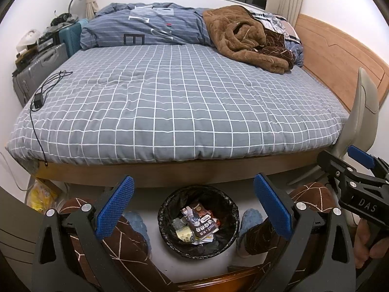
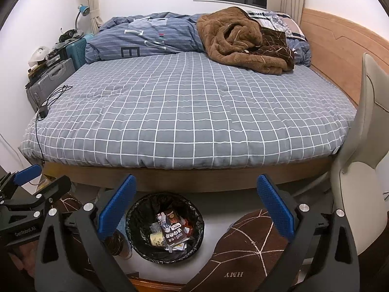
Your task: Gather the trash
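Legs in brown, line-patterned fleece trousers (image 1: 128,248) cut off by the lower frame edge, half hidden behind black gripper arms in both views. Print on the dark snack wrapper (image 1: 203,223) upside down and hard to read; smaller scraps beneath it too jumbled to name.

Left gripper (image 1: 193,206) spread wide, blue ribbed fingers (image 1: 115,206) far apart, empty, touching nothing. Right gripper (image 2: 197,206) equally wide apart, empty, touching nothing; seen again at the right edge of the left wrist view, held in a hand (image 1: 367,245) at lower right.

Round bin with a black plastic liner (image 1: 170,206) at lower centre, on the pale floor just in front of the wooden bed frame (image 1: 170,172), framed between the left fingers and between the knees. Wrapper and paper scraps inside it.

Grey quilt with white grid lines (image 1: 170,102) across the middle of the frame. Black charger with tangled cable (image 1: 39,101) at its left edge. Brown fleece blanket (image 1: 240,34) heaped at upper right beside a striped blue duvet (image 1: 145,26). Grey hard-shell suitcase (image 1: 36,70) at left. Beige chair back (image 1: 362,112) at right, against the bed corner.
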The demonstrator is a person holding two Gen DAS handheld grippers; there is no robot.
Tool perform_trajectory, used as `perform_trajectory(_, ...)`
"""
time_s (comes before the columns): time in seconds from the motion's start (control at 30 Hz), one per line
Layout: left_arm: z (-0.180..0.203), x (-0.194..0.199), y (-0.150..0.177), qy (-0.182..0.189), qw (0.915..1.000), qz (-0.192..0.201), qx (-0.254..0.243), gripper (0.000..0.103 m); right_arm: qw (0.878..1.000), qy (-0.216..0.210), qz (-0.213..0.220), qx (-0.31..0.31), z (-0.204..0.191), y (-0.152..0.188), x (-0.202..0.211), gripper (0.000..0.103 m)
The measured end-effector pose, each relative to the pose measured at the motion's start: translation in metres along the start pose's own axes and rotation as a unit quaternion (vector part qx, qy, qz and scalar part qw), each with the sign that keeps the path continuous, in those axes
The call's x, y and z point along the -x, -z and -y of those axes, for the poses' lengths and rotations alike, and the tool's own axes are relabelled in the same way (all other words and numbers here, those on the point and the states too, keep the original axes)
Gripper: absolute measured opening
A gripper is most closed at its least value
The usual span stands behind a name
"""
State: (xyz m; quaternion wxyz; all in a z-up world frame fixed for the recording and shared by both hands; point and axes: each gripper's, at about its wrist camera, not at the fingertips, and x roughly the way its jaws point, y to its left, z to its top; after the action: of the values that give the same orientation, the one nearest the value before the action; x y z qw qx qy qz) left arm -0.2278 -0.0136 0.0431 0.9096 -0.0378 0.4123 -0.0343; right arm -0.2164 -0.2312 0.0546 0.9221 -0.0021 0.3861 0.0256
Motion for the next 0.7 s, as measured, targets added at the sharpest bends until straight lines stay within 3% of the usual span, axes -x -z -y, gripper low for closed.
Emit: perform_trajectory(0.7,-0.0027,0.0004,-0.0001,-0.001,1.0000,-0.001,-0.001,0.097,1.000,-0.002,-0.001,0.005,-0.0033,-0.0052,-0.0021,0.095)
